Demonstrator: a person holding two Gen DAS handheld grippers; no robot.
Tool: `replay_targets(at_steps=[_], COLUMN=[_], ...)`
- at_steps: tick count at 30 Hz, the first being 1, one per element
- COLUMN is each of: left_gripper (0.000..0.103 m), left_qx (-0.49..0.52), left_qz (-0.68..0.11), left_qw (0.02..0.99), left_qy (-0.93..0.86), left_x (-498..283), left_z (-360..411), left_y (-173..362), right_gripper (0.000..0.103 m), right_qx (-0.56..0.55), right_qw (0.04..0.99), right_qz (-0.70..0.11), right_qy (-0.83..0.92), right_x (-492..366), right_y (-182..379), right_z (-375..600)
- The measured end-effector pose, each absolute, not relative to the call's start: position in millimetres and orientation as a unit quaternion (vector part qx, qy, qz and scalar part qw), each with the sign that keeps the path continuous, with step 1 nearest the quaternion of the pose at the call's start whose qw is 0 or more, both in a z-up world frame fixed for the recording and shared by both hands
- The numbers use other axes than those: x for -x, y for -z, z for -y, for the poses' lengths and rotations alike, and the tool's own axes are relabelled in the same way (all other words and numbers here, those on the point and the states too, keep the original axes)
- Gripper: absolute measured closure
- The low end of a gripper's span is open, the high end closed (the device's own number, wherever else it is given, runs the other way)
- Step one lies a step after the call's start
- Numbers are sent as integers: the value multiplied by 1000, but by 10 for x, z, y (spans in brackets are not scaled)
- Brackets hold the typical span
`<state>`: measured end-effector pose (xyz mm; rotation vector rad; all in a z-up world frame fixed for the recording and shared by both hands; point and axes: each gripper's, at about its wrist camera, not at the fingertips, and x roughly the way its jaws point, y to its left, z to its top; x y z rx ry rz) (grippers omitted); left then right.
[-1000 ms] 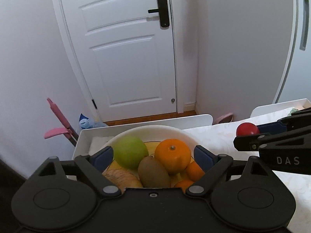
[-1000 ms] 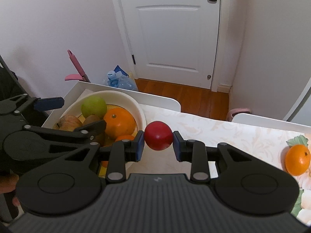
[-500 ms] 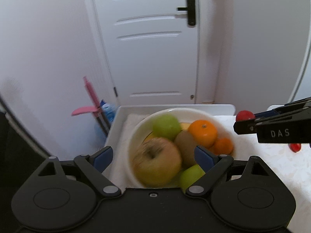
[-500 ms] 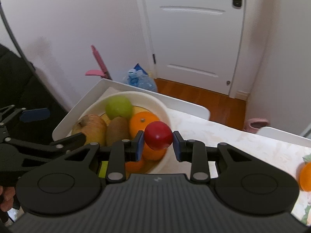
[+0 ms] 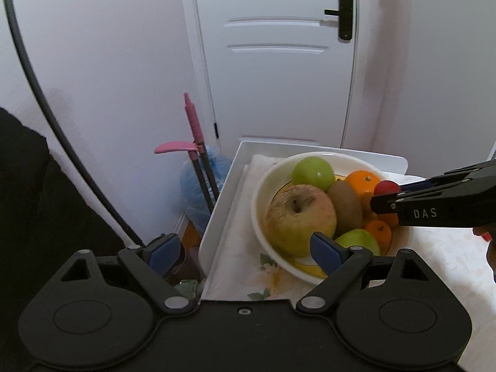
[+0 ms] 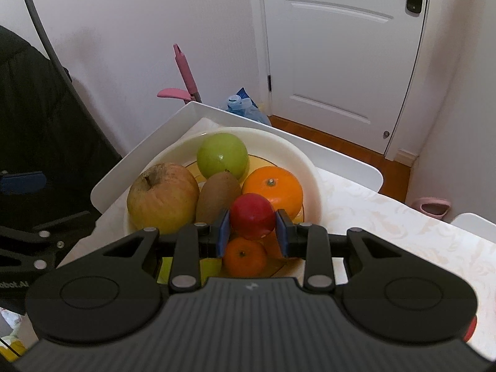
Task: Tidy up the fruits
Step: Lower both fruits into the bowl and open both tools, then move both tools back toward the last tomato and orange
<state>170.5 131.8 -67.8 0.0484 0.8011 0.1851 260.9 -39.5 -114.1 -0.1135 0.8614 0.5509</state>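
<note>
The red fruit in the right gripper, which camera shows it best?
The right wrist view: the red fruit sits centred and whole between the right gripper's jaws, over the white bowl. The left wrist view shows only its top, peeking above the gripper's side profile near the frame's right edge.

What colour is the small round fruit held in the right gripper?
Dark red small round fruit, seen best in the right wrist view.

A home: panelled white door, wooden floor (pink-handled mop beside it).
</note>
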Motion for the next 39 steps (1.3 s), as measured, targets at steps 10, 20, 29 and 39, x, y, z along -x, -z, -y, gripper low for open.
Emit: replay_targets(at_steps=[10, 20, 29, 39], left_gripper=[10, 10, 7, 0], left_qx=[-19, -23, -28, -39], left_qz=[-386, -372, -362, -335], left_qw=[918, 925, 930, 941], left_qy=[-87, -70, -48, 22], left_x=[-1519, -1340, -1214, -1204], left_z=[-1333, -1253, -1146, -952], left_y=[596, 375, 133, 7], right_gripper=[0, 0, 0, 0], right_qx=[62, 48, 45, 4], right_qw=[889, 898, 907, 924], right_qz=[-380, -377, -375, -373], right_qy=[-247, -223, -188, -91], right_x=[-2416, -2147, -1756, -1392], right_y=[1014, 758, 480, 326], right_z=[468, 608, 814, 1279])
